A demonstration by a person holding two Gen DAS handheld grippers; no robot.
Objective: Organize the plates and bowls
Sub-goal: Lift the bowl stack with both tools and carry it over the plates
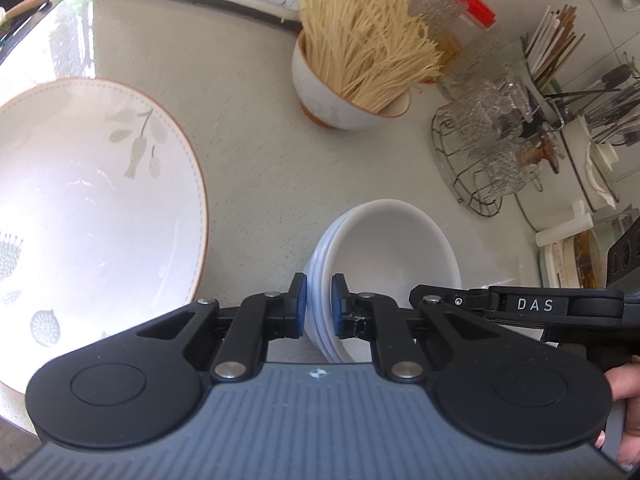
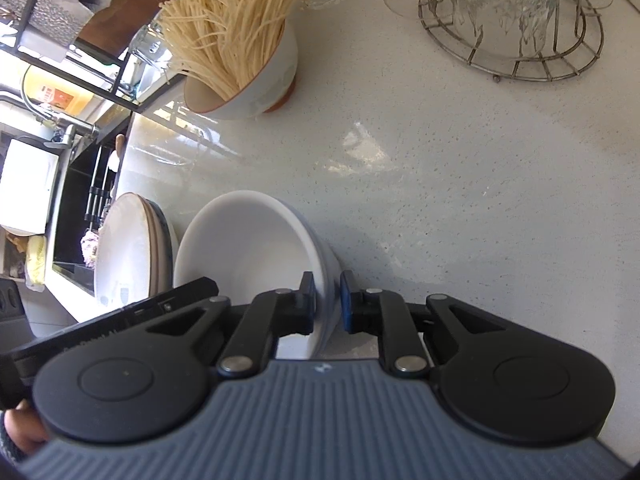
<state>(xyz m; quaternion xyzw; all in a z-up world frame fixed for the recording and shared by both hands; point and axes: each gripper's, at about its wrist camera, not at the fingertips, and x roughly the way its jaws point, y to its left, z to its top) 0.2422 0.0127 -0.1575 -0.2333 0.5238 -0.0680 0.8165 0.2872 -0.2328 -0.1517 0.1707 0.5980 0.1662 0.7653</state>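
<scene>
While both tongs pinch opposite rims of stacked white bowls point(image 1: 384, 248) on speckled counter point(image 2: 460, 180), left tongs point(image 1: 319, 304) near side, right tongs point(image 2: 327, 304) far side, glossy patterned plate point(image 1: 92, 200) beside, noodle bowl point(image 1: 352, 80) and wire glass rack point(image 1: 480, 152) beyond.

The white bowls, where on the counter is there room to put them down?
Bare counter lies between the white bowls, the noodle bowl and the wire rack of glasses. A narrower bare patch runs between the big patterned plate and the noodle bowl. It is crowded at the rack and beside the stacked plates.
</scene>
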